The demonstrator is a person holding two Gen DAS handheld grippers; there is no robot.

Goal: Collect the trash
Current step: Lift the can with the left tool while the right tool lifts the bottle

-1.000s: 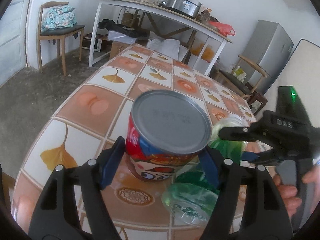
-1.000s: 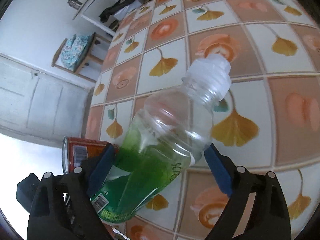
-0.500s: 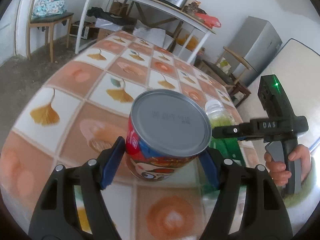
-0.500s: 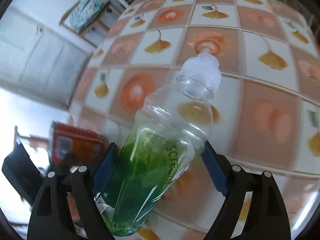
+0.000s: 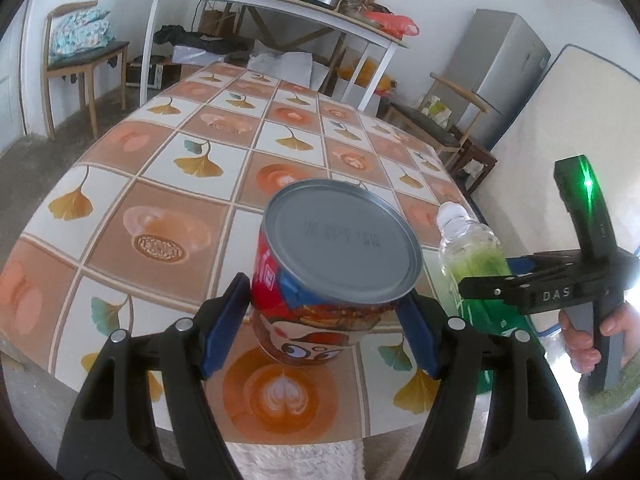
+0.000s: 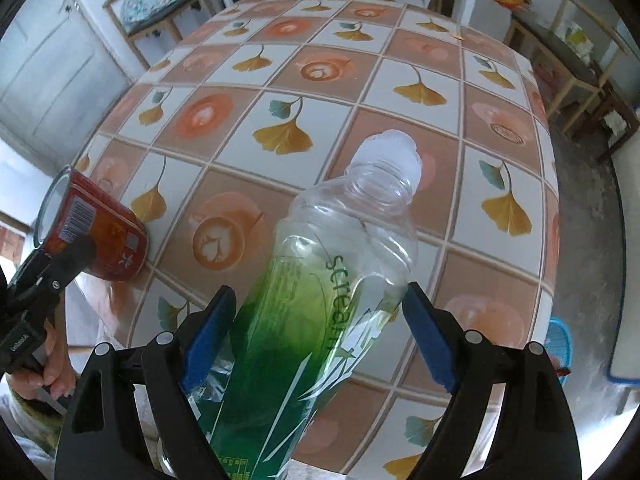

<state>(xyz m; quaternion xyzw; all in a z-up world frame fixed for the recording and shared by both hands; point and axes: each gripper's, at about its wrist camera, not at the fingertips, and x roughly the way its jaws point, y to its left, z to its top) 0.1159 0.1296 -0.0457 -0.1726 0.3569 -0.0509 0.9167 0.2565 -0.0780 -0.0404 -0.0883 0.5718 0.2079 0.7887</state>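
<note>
My left gripper is shut on a red tin can with a grey lid, held above the near edge of the tiled table. My right gripper is shut on a clear plastic bottle with a green label, white cap pointing away over the table. The bottle and the right gripper show at the right of the left wrist view. The can and the left gripper show at the left of the right wrist view.
The table carries a cloth with orange and ginkgo-leaf squares. Behind it stand a white side table with pots, a wooden chair, a grey fridge and a second chair. A blue object lies on the floor.
Both grippers have drawn back toward the table's near edge with the can and bottle still held. More of the table now shows ahead of them.
</note>
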